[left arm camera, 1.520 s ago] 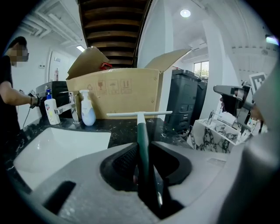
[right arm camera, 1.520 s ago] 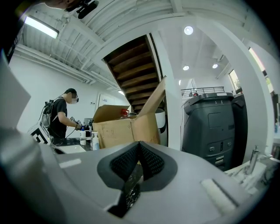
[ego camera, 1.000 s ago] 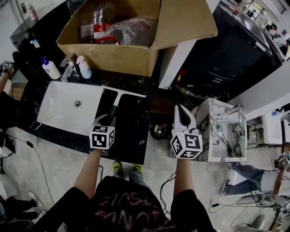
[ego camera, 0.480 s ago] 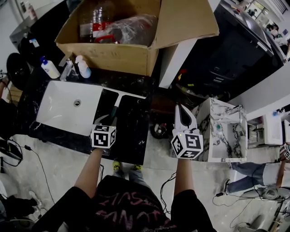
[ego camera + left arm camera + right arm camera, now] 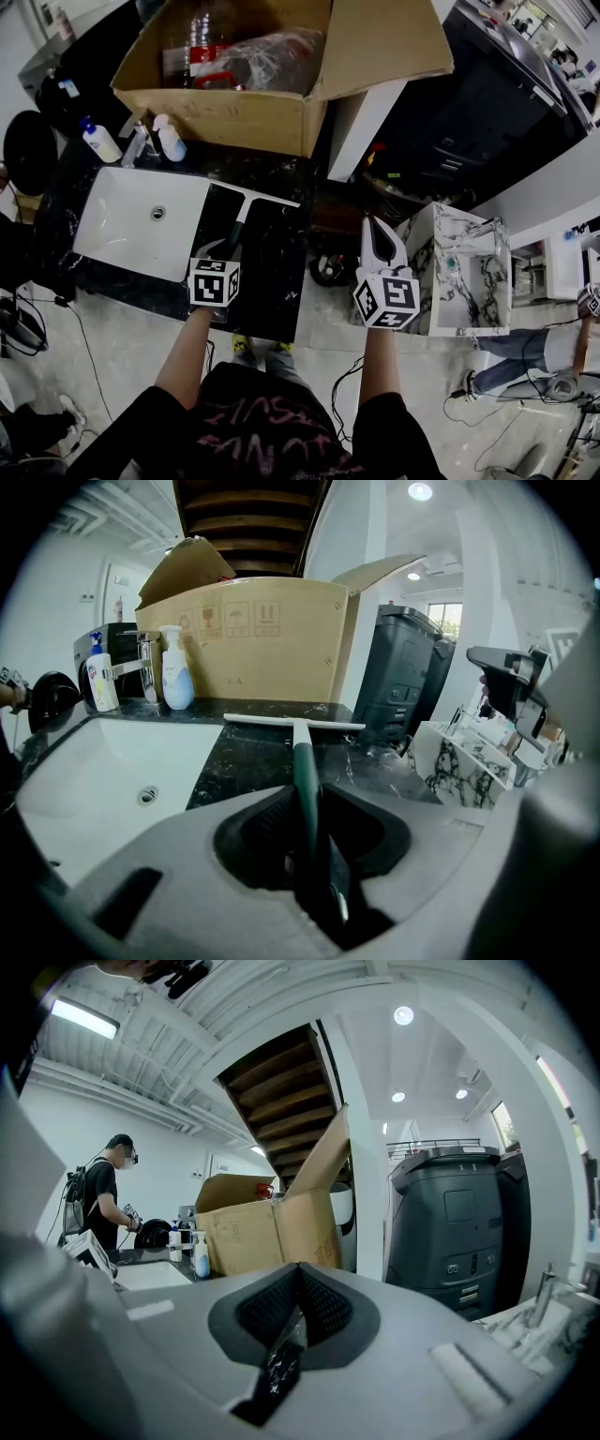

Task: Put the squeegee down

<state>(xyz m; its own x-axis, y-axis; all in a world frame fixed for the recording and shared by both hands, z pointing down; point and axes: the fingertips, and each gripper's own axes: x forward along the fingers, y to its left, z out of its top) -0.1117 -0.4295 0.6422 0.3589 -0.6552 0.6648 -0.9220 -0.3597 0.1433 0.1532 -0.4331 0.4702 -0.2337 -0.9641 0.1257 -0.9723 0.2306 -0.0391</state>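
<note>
"Where's the squeegee (image 5: 246,208) right now?"

"In the left gripper (image 5: 225,251). Its jaws are clamped on the dark green handle, one pad on each side. The handle slopes away from the person toward the back edge of the counter (image 5: 272,281)."

"And the blade?"

"The white blade lies crosswise on the black marble, just to the right of the sink (image 5: 122,225) and a little short of the cardboard box (image 5: 225,117) at the back edge. It looks to be down on the stone, though I can't swear it touches."

"What about the other hand?"

"The right gripper (image 5: 380,239) is out past the counter's right edge, over the floor and pointing nearly level. Its jaws are pressed together with nothing between them."

"Anything else on the counter?"

"Two pump bottles (image 5: 101,142) stand at the back left corner, behind the sink."
</note>
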